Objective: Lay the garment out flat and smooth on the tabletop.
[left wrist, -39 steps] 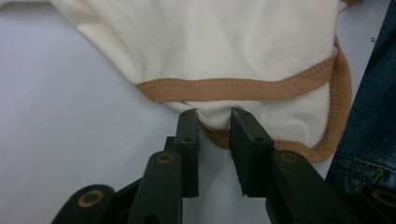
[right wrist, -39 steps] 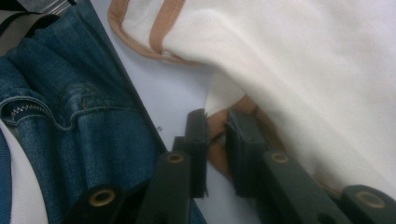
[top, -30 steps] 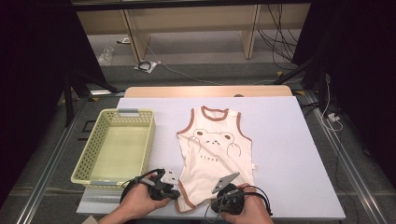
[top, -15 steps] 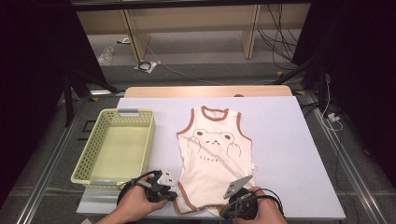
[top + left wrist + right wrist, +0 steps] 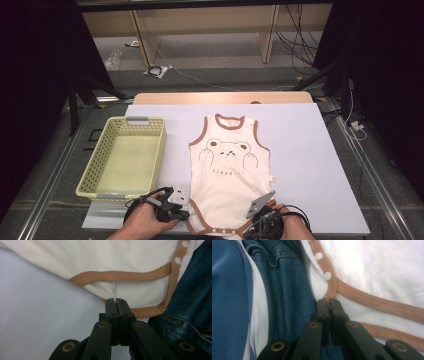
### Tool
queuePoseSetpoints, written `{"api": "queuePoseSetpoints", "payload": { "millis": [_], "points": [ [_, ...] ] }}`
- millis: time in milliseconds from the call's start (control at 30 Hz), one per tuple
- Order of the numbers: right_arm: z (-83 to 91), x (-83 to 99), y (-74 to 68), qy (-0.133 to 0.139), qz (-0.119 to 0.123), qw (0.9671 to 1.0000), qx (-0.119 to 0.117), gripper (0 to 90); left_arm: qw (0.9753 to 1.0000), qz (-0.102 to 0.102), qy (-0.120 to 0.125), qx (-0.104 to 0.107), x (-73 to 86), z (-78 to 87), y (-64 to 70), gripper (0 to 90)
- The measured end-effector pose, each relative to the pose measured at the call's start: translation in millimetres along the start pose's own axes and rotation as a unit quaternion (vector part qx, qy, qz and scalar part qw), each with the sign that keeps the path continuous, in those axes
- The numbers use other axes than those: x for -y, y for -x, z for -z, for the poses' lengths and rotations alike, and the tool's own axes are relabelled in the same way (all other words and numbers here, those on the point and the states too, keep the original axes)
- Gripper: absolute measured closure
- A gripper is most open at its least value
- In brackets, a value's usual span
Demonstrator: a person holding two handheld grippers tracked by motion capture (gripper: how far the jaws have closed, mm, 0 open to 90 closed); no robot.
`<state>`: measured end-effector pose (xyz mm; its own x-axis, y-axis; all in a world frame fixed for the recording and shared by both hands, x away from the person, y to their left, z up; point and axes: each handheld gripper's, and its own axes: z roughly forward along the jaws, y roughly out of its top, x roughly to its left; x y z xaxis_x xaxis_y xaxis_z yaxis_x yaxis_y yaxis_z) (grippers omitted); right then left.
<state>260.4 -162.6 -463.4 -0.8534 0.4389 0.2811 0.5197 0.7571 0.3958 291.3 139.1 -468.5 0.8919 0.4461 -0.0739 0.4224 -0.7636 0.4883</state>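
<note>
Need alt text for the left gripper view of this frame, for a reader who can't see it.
The left tongs, jaws closed, pinch the brown-trimmed bottom edge of a cream baby bodysuit lying on a pale table. White snaps dot the trim at upper right, and blue denim shows at the right edge.

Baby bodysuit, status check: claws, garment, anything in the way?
Left claw shut on bodysuit bottom hem, left side. Right claw shut on hem beside the snaps. Bodysuit flat, face up on table. Basket apart at left, nothing blocking.
</note>
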Motion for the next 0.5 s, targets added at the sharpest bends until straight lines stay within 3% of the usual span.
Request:
{"api": "queuePoseSetpoints", "payload": {
  "millis": [167, 300, 433, 500],
  "points": [
    [0.5, 3.1, 1.6, -0.006, 0.001, 1.0000, -0.005, 88.0, 0.9999, -0.002, -0.005, 0.011, 2.3, 2.4, 2.2, 89.7],
    [6.7, 4.2, 4.9, 0.010, -0.009, 0.9999, -0.010, 83.4, 0.9997, 0.007, 0.023, -0.001, 0.2, 9.1, -0.3, 87.1],
    [25.8, 7.4, 17.1, 0.053, -0.045, 0.9974, 0.018, 76.3, 0.9979, 0.023, 0.051, -0.033, -2.9, 11.1, -12.8, 72.6],
    [36.6, 11.8, 28.4, 0.091, -0.076, 0.9917, 0.049, 74.3, 0.9973, 0.024, 0.053, -0.045, -3.3, 7.4, -18.8, 66.2]
  ]
}}
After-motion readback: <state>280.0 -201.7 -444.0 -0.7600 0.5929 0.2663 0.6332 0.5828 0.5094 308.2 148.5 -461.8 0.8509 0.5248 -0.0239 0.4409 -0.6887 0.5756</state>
